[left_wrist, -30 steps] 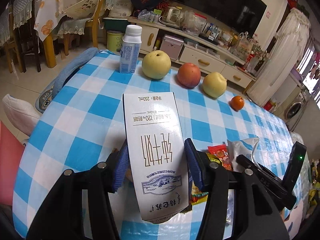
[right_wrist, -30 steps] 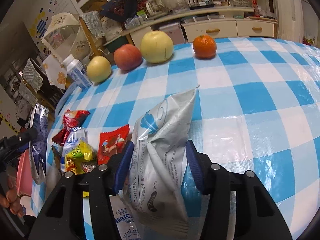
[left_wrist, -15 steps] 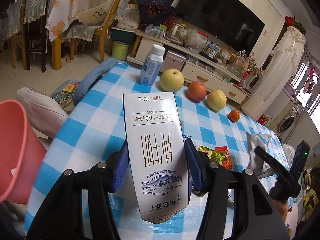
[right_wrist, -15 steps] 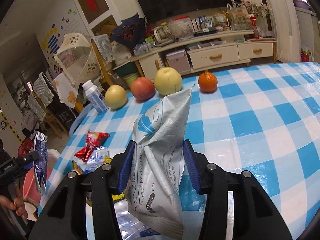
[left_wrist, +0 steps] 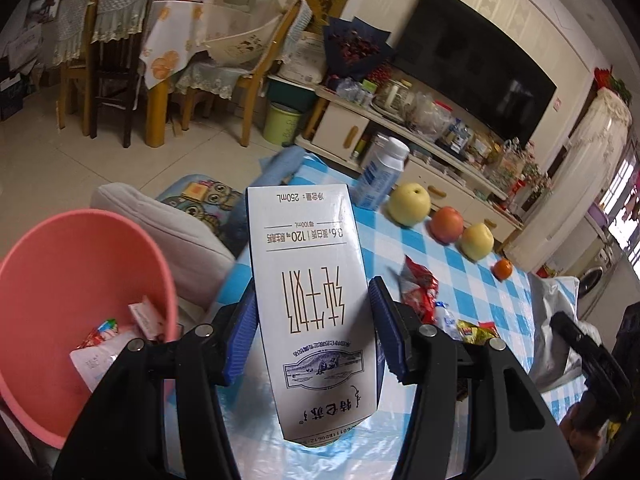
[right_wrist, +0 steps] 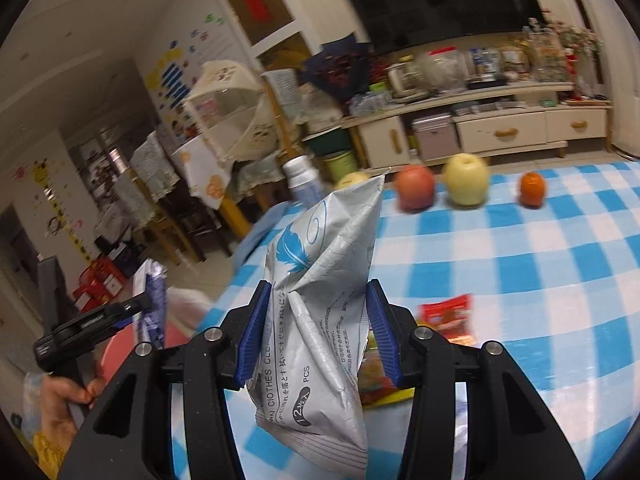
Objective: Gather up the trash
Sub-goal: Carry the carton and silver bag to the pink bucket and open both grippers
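Note:
My left gripper [left_wrist: 312,322] is shut on a white milk carton [left_wrist: 310,280], held upside down above the table's left edge. A pink bin [left_wrist: 60,280] with wrappers inside stands lower left of the carton, off the table. My right gripper [right_wrist: 316,334] is shut on a crumpled silver wipes packet [right_wrist: 320,296], lifted above the blue checked tablecloth [right_wrist: 520,260]. In the right wrist view the left gripper [right_wrist: 132,312] with the carton shows at the left, over the pink bin [right_wrist: 176,332]. Red and yellow snack wrappers [left_wrist: 420,288] lie on the cloth.
A milk bottle [left_wrist: 380,172], two pears [left_wrist: 410,204], an apple [left_wrist: 447,224] and an orange [left_wrist: 502,268] line the table's far edge. A grey cushion [left_wrist: 168,232] and a blue cloth lie beside the table. Chairs and a TV cabinet stand beyond.
The left gripper carried the carton leftward off the table toward the pink bin, which came into view. The right gripper lifted the wipes packet off the cloth and swung left.

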### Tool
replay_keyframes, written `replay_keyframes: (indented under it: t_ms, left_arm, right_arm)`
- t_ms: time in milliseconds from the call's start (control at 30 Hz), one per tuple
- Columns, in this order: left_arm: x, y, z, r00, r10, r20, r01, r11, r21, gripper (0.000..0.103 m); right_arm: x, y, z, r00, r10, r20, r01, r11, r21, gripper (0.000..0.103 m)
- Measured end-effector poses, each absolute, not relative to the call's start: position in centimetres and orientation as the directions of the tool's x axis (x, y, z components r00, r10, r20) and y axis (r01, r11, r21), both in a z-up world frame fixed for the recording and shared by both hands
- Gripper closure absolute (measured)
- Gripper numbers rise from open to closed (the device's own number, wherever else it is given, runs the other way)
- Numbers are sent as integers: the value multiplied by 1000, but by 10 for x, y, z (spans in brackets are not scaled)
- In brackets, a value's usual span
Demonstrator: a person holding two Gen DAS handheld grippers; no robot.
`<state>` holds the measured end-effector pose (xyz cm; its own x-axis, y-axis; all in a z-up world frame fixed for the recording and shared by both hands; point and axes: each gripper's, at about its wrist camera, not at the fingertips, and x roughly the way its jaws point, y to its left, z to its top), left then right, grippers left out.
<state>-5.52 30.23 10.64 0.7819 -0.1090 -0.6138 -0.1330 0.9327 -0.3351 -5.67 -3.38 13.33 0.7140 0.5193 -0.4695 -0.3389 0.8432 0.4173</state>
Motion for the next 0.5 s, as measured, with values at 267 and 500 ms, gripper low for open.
replay_keyframes:
  t_ms: [267, 500]
  left_arm:
    - [-75, 367, 113, 796, 1, -605, -243, 916, -319, 48]
    - [-93, 430, 108, 804, 47, -593, -336, 859, -387, 47]
  right_arm:
    - [-63, 96, 149, 588, 664, -462, -505, 748, 432, 53]
    - [-60, 199, 162, 490, 745, -452, -599, 665, 447, 53]
